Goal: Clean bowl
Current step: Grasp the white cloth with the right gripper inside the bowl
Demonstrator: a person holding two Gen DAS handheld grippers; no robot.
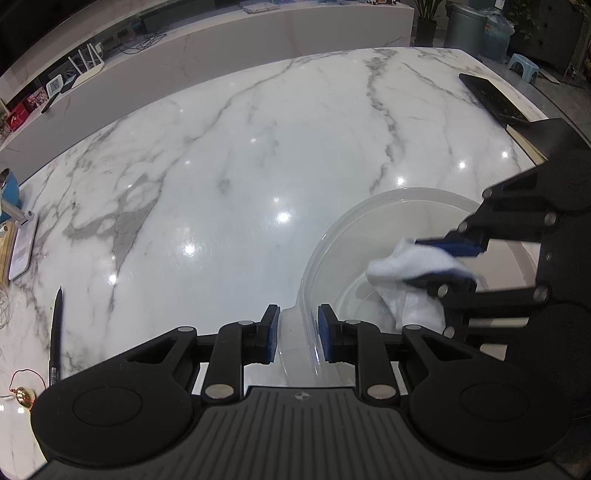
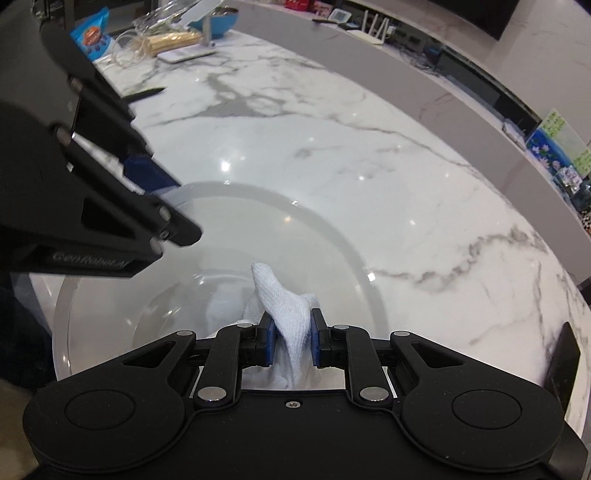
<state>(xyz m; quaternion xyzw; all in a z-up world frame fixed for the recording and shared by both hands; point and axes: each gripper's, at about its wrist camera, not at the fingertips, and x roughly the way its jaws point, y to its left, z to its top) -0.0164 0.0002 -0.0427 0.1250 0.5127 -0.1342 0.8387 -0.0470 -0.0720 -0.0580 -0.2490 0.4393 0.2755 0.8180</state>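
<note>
A clear plastic bowl (image 1: 332, 236) (image 2: 325, 236) stands on the white marble table (image 1: 240, 155). My left gripper (image 1: 298, 334) is shut on the bowl's near rim, with the wall between its blue pads. Inside the bowl, my right gripper (image 2: 291, 341) (image 1: 443, 264) is shut on a white cloth (image 2: 284, 299) (image 1: 406, 266). The cloth hangs down to the bowl's bottom. In the right wrist view the left gripper (image 2: 159, 192) reaches in from the upper left and grips the rim there.
A black pen (image 1: 56, 332) and a small gold bell on a red cord (image 1: 24, 393) lie at the left. A dark phone (image 1: 491, 98) rests at the far right edge. A blue bowl (image 2: 218, 20), a snack bag (image 2: 92, 35) and cables clutter the far corner.
</note>
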